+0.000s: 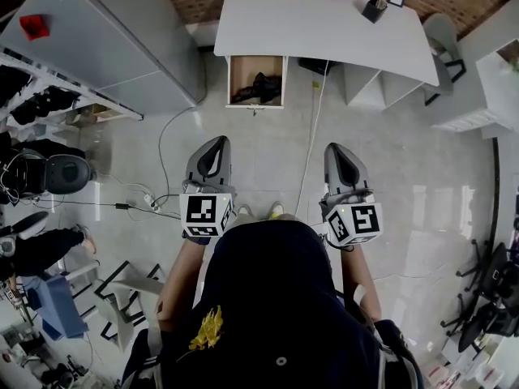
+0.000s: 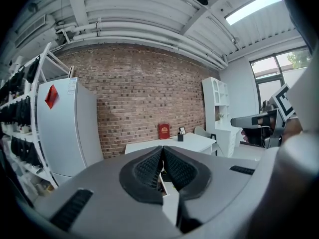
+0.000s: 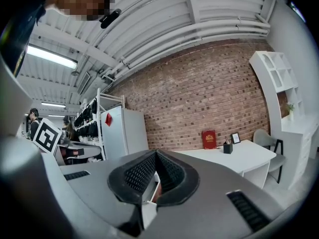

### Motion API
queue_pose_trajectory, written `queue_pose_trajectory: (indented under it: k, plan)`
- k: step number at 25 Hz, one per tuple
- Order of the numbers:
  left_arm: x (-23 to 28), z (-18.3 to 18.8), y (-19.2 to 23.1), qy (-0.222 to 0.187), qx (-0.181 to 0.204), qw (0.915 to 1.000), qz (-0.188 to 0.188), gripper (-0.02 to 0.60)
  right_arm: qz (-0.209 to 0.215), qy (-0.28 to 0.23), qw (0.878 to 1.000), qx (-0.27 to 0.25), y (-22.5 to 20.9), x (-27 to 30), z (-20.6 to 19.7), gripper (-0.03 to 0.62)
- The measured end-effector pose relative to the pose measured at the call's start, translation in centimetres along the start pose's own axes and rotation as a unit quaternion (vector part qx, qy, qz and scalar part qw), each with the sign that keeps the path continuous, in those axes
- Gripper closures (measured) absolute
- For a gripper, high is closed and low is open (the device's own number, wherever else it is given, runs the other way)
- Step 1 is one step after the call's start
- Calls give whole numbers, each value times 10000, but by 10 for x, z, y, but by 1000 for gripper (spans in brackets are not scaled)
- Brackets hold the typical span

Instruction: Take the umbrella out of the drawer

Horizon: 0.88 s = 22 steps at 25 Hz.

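Observation:
A black folded umbrella (image 1: pixel 258 87) lies in the open wooden drawer (image 1: pixel 234 79) that is pulled out from under the white desk (image 1: pixel 316 23). Both grippers are held side by side over the floor, well short of the drawer and pointing toward it. My left gripper (image 1: pixel 216 143) is shut with nothing between its pads (image 2: pixel 149 168). My right gripper (image 1: pixel 336 147) is also shut and empty, its jaws meeting at the tips (image 3: pixel 155 152). In both gripper views the desk (image 2: pixel 172 144) (image 3: pixel 234 156) stands ahead against the brick wall, and the jaws hide the drawer.
A grey fridge (image 1: pixel 122 31) stands left of the desk, beside a rack of dark items (image 1: pixel 32 96). Cables (image 1: pixel 162 185) run across the floor, and a white cord (image 1: pixel 312 136) hangs from the desk. White shelf units (image 1: pixel 486 87) and a chair (image 1: pixel 444 43) are at the right.

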<state>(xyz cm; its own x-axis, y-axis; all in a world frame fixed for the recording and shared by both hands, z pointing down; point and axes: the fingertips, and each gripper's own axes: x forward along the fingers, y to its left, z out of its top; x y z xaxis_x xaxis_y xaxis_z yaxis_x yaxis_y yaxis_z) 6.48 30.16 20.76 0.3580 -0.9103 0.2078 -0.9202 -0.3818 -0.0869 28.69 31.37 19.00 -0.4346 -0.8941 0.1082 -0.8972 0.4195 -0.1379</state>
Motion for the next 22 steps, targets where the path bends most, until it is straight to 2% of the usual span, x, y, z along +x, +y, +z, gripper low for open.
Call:
queue_pose_trajectory:
  k: [7,12,17,22]
  plan:
    - [0,-3,-8,123,22,9998,128,563,128,110,9998,66,-10,-1,-11,568]
    - [-7,-8,-6,247,27,9994,230,563,335,210,9970,660,-5,8,-24,568]
    - [-14,-27,10,410,-129,9985,328,563,444,390,9967,558,10,18,-38,568]
    - [3,-37,29,422,-219,9985,283,563,216,485,9977,430,5,29,-42,568]
